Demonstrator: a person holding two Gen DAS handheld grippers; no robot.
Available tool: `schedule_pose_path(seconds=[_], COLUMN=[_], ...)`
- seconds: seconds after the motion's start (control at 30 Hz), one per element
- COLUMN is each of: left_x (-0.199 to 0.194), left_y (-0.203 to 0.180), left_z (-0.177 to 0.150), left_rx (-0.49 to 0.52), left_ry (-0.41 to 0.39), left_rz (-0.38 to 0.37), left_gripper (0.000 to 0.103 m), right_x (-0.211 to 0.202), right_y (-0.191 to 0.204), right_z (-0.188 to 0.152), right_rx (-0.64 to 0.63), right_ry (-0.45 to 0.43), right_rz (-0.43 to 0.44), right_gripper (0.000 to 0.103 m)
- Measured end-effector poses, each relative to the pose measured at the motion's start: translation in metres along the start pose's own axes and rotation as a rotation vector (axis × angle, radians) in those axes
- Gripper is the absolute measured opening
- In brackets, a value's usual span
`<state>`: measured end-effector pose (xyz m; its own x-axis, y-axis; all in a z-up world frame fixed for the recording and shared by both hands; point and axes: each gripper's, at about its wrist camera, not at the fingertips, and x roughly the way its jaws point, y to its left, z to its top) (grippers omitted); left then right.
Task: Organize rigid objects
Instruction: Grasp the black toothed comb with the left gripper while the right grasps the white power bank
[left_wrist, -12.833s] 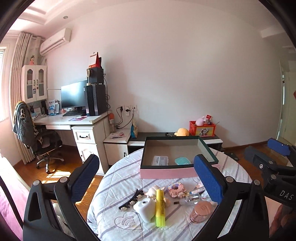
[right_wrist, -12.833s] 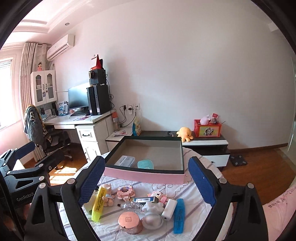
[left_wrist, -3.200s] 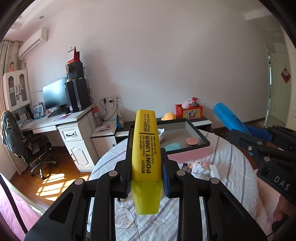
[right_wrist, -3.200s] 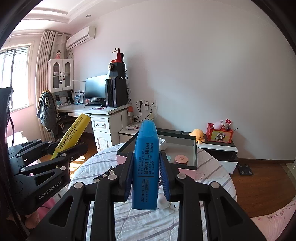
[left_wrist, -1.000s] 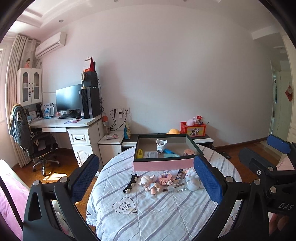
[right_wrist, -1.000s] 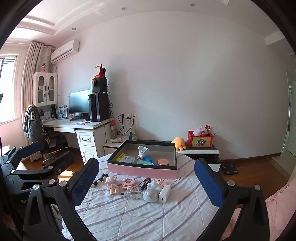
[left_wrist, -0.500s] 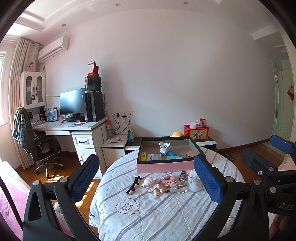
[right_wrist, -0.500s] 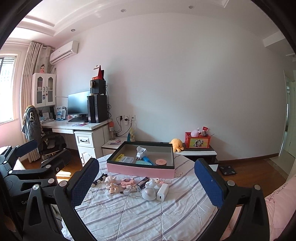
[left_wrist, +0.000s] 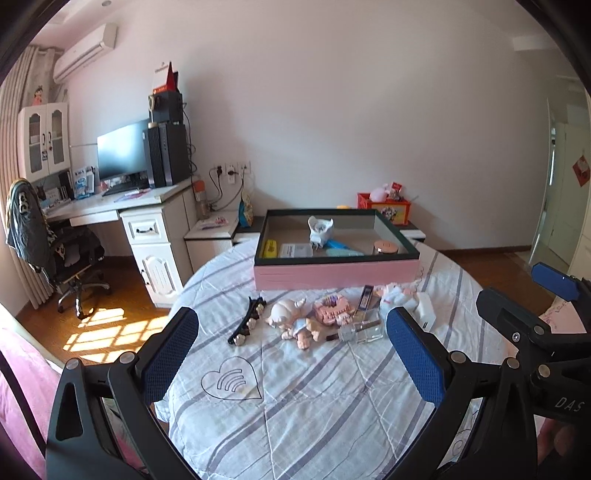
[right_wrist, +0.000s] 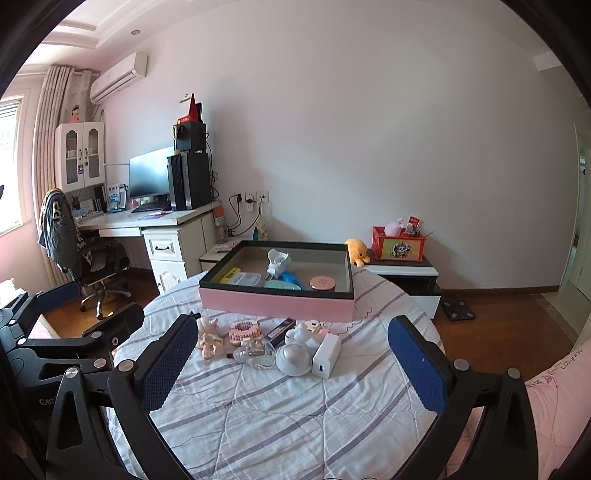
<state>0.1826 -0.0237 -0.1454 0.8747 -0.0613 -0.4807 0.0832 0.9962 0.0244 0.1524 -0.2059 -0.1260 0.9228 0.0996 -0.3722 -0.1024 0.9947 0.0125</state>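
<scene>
Both tools are spread wide and hold nothing: the left tool (left_wrist: 291, 354) and the right tool (right_wrist: 291, 365) hover above the near part of the round worktop (right_wrist: 295, 413), which wears a striped quilt. At the far side sits a pink box (right_wrist: 277, 304) with a dark rim; inside lie a yellow highlighter (left_wrist: 269, 248), a blue highlighter (right_wrist: 291, 279), a clear case (right_wrist: 245, 278), a white plug (right_wrist: 277, 263) and a round copper compact (right_wrist: 322, 283). In front of the box a cluster waits on the quilt: a black hair clip (left_wrist: 248, 325), a doll figure (left_wrist: 291, 319), a pink block toy (right_wrist: 243, 330), a small glass bottle (right_wrist: 255, 353), a white dome (right_wrist: 293, 360) and a white charger (right_wrist: 327, 355) just beside it.
</scene>
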Motion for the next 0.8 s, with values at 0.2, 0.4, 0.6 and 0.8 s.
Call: schedule_pose_path(seconds=[0.2,0.4,0.6,0.8], left_x=[0.057,0.095,0.125,0.155], left_y=[0.017,0.042,0.060,0.077], left_z=[-0.019,-0.029,-0.033,-0.029], left_rx=[-0.043,-0.085,-0.117,-0.110], left_ry=[0.154,0.227,0.272,0.281], left_rz=[0.012,0.044,0.064,0.121], left_gripper=[0.103,0.103,0.103,0.103], right_x=[0.059,0.118,0.141,0.151], right_y=[-0.011,-0.027,-0.044,-0.056], right_z=[-0.026,-0.051,-0.055,-0.056], right_rx=[0.011,0.062,0.088,0.081], right_ry=[0.147,0.291,0.332,0.363], right_rz=[0.000,-0.008,-0.027,-0.059], right_gripper=[0.103,0.103,0.103,0.103])
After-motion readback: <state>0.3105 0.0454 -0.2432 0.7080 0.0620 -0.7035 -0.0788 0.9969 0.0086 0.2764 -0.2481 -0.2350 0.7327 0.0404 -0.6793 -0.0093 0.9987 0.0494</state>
